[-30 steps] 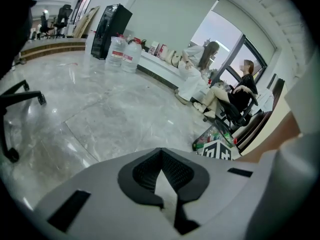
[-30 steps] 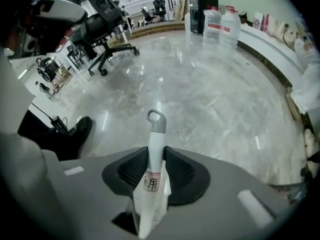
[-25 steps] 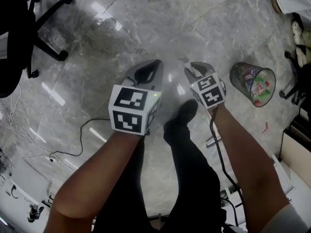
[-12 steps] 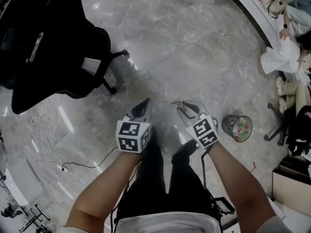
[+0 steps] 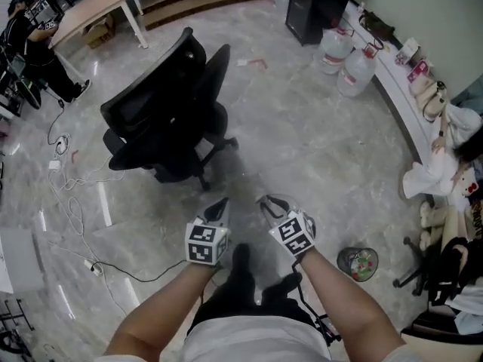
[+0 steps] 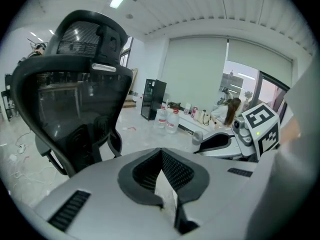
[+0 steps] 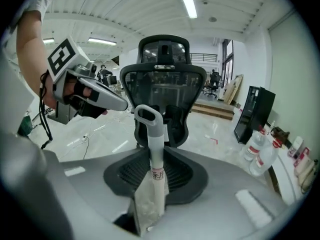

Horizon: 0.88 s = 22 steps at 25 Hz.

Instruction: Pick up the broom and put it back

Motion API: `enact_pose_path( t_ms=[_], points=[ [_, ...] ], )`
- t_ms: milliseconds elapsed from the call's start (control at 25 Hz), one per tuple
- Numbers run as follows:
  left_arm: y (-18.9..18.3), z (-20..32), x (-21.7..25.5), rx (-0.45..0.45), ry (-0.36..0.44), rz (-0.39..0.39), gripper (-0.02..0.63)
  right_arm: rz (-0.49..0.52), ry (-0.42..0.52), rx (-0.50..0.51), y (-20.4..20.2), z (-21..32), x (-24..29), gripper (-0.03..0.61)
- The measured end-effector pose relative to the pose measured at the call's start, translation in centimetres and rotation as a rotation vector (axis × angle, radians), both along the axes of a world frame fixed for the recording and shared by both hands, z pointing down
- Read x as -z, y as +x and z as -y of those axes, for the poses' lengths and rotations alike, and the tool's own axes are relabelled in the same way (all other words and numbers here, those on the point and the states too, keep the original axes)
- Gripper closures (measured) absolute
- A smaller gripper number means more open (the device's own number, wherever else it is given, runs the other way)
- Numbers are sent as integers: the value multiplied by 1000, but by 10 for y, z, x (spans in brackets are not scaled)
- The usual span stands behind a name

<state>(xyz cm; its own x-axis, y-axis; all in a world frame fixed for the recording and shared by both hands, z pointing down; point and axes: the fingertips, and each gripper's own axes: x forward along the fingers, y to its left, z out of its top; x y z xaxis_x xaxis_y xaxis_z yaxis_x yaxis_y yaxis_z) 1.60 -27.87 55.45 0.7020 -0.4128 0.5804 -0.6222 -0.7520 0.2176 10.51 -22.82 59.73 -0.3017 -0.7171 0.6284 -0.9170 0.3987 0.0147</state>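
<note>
Broom [image 7: 155,149] handle stands between the right tongs [image 5: 273,202], which are closing on it, before an office chair [image 5: 162,119]. The left tongs [image 5: 219,206] are pressed together, empty. The pickup looks done; returning the broom remains, its storage spot not evident.

A black office chair [image 5: 170,111] stands ahead of the left gripper [image 5: 220,203] and right gripper [image 5: 276,202], with loose cables [image 5: 72,210] trailing over the floor [image 5: 302,142] to their left. A wastebasket [image 5: 357,263] sits to the right gripper's right; water bottles [image 5: 347,62] stand far ahead.
</note>
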Motion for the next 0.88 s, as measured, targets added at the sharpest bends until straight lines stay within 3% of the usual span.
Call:
enact_pose_path(
  t_ms=[280, 560, 880],
  points=[
    [-81, 54, 30, 156, 21, -49, 609, 39, 15, 101, -92, 104, 26, 492],
    [-157, 102, 24, 285, 19, -56, 609, 28, -26, 190, -179, 222, 6, 492],
    [-213, 109, -5, 370, -25, -53, 609, -3, -74, 179, -215, 313, -29, 491]
  ],
)
